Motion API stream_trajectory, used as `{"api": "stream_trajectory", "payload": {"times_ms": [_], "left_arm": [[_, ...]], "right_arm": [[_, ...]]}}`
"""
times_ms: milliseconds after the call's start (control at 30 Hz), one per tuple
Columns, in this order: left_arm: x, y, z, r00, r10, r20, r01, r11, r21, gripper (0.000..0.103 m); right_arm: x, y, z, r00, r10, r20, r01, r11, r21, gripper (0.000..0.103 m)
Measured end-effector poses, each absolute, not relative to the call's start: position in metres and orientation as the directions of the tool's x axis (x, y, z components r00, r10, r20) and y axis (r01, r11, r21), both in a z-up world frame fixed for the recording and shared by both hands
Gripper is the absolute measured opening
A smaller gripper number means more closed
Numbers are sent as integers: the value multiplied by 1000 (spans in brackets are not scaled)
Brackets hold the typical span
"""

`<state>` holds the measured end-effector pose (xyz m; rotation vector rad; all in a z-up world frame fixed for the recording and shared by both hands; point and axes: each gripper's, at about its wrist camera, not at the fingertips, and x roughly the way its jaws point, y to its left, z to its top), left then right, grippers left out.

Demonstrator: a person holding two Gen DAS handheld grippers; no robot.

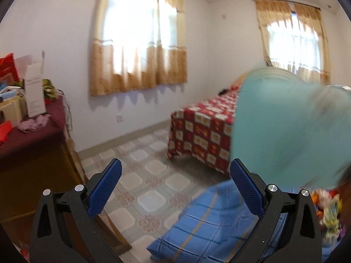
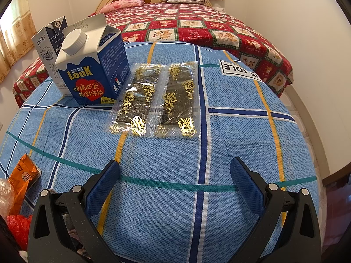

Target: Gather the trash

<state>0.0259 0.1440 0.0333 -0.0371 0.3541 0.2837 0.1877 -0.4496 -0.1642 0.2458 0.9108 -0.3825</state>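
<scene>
In the right wrist view my right gripper (image 2: 174, 175) is open and empty above a blue checked cloth (image 2: 241, 135). Ahead of it lie two seaweed snack packets side by side, one on the left (image 2: 135, 100) and one on the right (image 2: 177, 100). A blue and white LOOK carton (image 2: 92, 65) stands at the left, with a smaller milk carton (image 2: 49, 43) behind it. An orange wrapper (image 2: 22, 175) lies at the left edge. In the left wrist view my left gripper (image 1: 175, 175) is open and empty, raised over the floor. A blurred turquoise shape (image 1: 285, 131) fills the right side.
A bed with a red checked cover (image 2: 197, 28) stands behind the blue cloth and also shows in the left wrist view (image 1: 201, 131). A cluttered cabinet with a maroon cloth (image 1: 33, 135) is at the left. Tiled floor (image 1: 149, 175) lies between. Colourful bags (image 1: 329, 210) sit at the lower right.
</scene>
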Motion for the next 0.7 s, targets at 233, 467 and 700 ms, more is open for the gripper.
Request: {"api": "stream_trajectory", "payload": {"times_ms": [233,467,700], "left_arm": [[41,157,20,864,288,-412,-299,954,40,97],[54,161,-2,836,295,-463,-296,952,72,97],[66,155,-23,807,274,-523,-258,960,104,97]], "right_arm": [[189,-450,-164,553,-217,-805,422,905,46,98],[189,-450,-164,553,-217,-805,422,905,46,98],[189,-450,-164,553,-217,-805,423,905,46,98]]}}
